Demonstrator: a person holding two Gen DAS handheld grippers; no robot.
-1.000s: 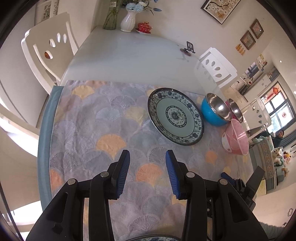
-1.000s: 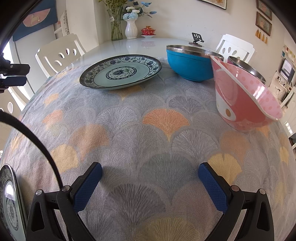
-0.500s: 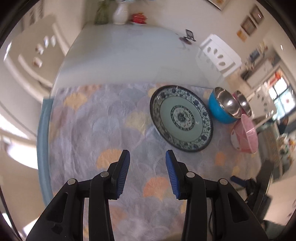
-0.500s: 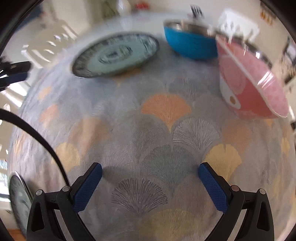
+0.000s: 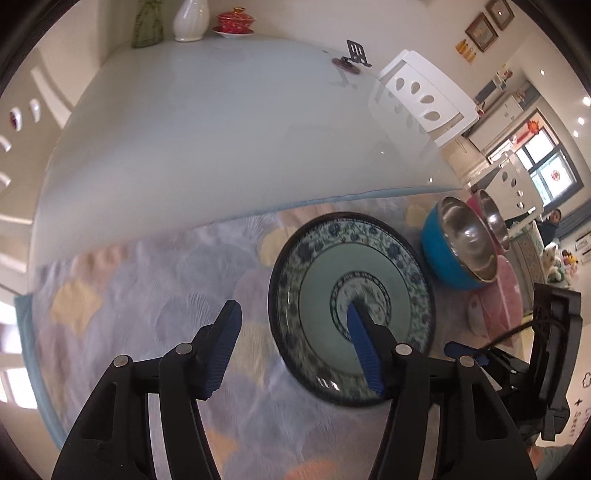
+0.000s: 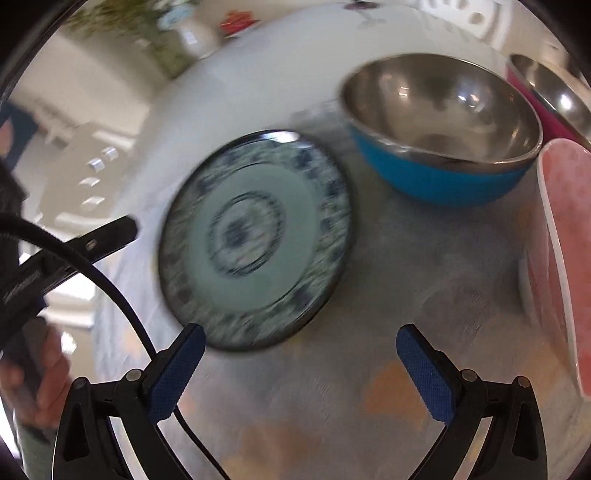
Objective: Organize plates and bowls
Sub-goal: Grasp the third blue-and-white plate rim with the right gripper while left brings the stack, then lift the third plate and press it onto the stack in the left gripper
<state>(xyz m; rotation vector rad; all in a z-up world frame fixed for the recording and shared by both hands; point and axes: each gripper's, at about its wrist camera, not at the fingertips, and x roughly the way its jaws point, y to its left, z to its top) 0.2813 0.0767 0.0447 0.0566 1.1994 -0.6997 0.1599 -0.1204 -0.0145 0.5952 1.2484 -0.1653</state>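
Observation:
A blue-and-white patterned plate point(image 5: 321, 280) point(image 6: 255, 236) lies flat on the fan-patterned cloth point(image 5: 129, 295). My left gripper point(image 5: 291, 314) hangs over its left rim with its jaws opening. One pad is over the plate's middle and the other over the cloth, and neither presses on the plate. My right gripper point(image 6: 299, 339) stands wide open just short of the plate's near rim, with nothing between its pads. Right of the plate sit a blue bowl with a steel inside point(image 5: 454, 251) point(image 6: 439, 122), a red steel-lined bowl point(image 5: 493, 218) point(image 6: 546, 85) and a tilted pink bowl point(image 5: 506, 291) point(image 6: 565, 258).
Beyond the cloth runs the white table top point(image 5: 221, 129). At its far end stand a white vase point(image 5: 188, 18), a red lidded cup point(image 5: 236, 20) and a small black stand point(image 5: 356, 51). A white chair point(image 5: 424, 96) is at the right. A hand point(image 6: 44, 380) shows at lower left.
Both grippers have moved in over the plate, which now looks much larger. The left jaws have spread wider. The right view has rolled and looks down more steeply; the plate at its lower left is gone.

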